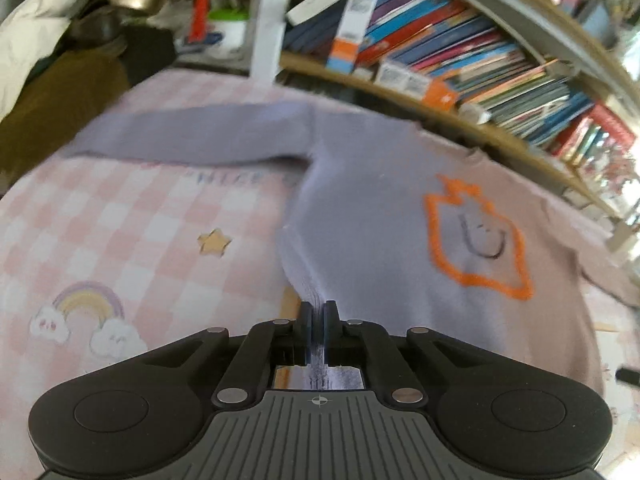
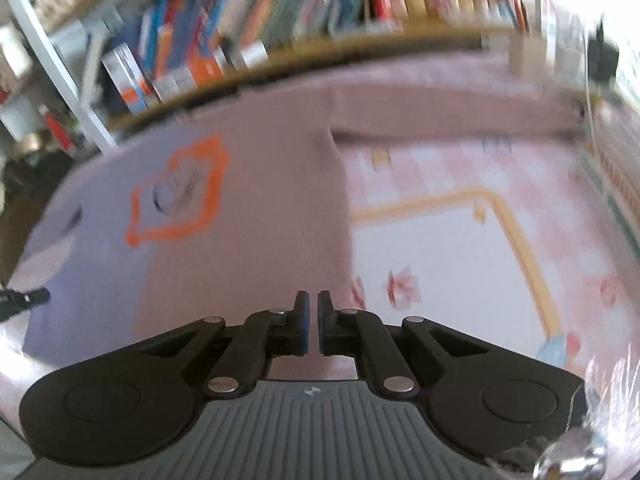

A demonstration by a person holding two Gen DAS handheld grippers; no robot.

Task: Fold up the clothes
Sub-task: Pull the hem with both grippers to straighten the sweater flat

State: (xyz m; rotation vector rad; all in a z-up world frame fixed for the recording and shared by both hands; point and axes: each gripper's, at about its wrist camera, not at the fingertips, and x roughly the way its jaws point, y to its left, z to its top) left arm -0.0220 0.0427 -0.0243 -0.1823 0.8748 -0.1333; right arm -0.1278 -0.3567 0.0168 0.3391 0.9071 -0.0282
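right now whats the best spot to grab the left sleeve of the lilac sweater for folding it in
Grip the left sleeve near its cuff end, coming in from the open checked blanket side. It lies flat and straight out from the sweater body, so the far end swings over easily. The left gripper is shut on the hem edge.

Pink checked bedsheet (image 1: 120,216) with rainbow print (image 1: 86,312), bookshelf of books (image 1: 460,52), red bottle (image 1: 200,8)

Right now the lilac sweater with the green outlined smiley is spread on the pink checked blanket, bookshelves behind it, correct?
Not quite: the outline around the smiley on the sweater is orange, not green, as the left wrist view shows. The rest holds: it is spread on the pink checked blanket, with the bookshelves behind.
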